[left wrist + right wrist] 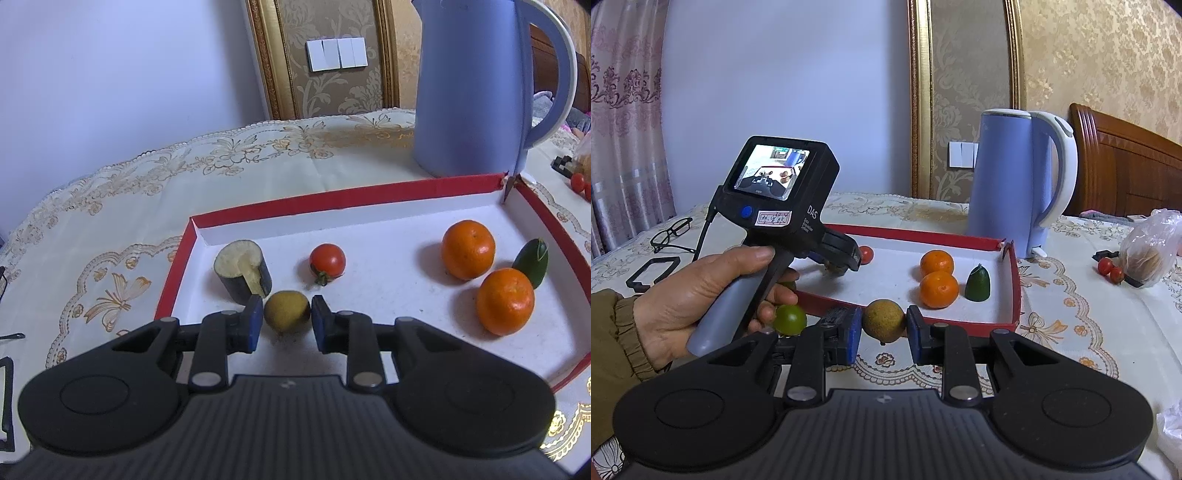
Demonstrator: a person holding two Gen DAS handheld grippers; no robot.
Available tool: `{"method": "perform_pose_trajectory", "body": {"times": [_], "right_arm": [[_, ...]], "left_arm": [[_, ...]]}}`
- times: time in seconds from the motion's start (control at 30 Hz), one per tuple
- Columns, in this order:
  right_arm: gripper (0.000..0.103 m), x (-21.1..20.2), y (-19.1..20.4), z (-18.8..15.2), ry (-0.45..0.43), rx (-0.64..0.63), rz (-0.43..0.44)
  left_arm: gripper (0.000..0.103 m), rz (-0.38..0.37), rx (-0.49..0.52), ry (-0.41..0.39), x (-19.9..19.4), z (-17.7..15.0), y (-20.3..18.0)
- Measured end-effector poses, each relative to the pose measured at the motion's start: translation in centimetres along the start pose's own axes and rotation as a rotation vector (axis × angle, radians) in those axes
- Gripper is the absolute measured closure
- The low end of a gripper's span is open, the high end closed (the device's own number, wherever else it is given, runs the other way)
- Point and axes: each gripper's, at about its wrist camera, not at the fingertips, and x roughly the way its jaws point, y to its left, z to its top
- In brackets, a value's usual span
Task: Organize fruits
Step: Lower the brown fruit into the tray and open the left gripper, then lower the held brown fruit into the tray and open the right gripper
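Jaws astride brown fruits [287, 308], tray rim [343, 199] near

A blue electric kettle [1015, 184] with a white handle stands upright on the cream, gold-embroidered tablecloth [110, 206], just behind the far edge of the box. Black-framed glasses [670, 234] lie on the cloth at the left, with a flat black rectangular frame [653, 275] near them. A clear plastic bag [1148, 247] of something brownish sits at the right. On the wall behind hang white light switches [336, 54] set in patterned gold wallpaper between gilt mouldings [919, 99]. A pink patterned curtain [624, 110] hangs at the left, a wooden headboard [1126, 162] at the right.
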Motion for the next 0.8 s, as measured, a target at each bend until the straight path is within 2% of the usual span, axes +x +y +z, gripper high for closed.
{"method": "perform_pose_trajectory", "body": {"times": [0.1,0.17,0.4,0.5,0.57,0.67,0.8], "right_arm": [[0.077,0.2,0.0,0.0,0.001,-0.001,-0.001],[0.077,0.5,-0.2,0.2,0.002,-0.003,-0.006],[0.077,1.8,-0.6,1.2,-0.003,-0.017,-0.008],[0.077,2.6,-0.6,1.9,-0.003,-0.032,-0.005],[0.077,3.3,-0.6,2.4,-0.002,-0.045,-0.007],[0.077,4.4,-0.7,3.0,0.007,-0.056,-0.003],[0.077,6.4,-0.4,3.8,0.029,-0.082,0.000]], "left_arm": [[0.075,-0.002,-0.005,0.000,-0.2,0.0,0.2],[0.068,-0.005,-0.008,-0.010,-0.6,-0.1,0.4],[0.055,-0.005,-0.044,-0.040,-2.9,-0.4,2.0],[0.047,0.006,-0.070,-0.041,-4.1,-0.9,3.2],[0.033,0.017,-0.090,-0.049,-5.2,-1.5,4.1],[0.018,0.033,-0.113,-0.090,-7.3,-2.5,5.6],[0.012,0.043,-0.148,-0.123,-9.8,-4.1,7.2]]}}
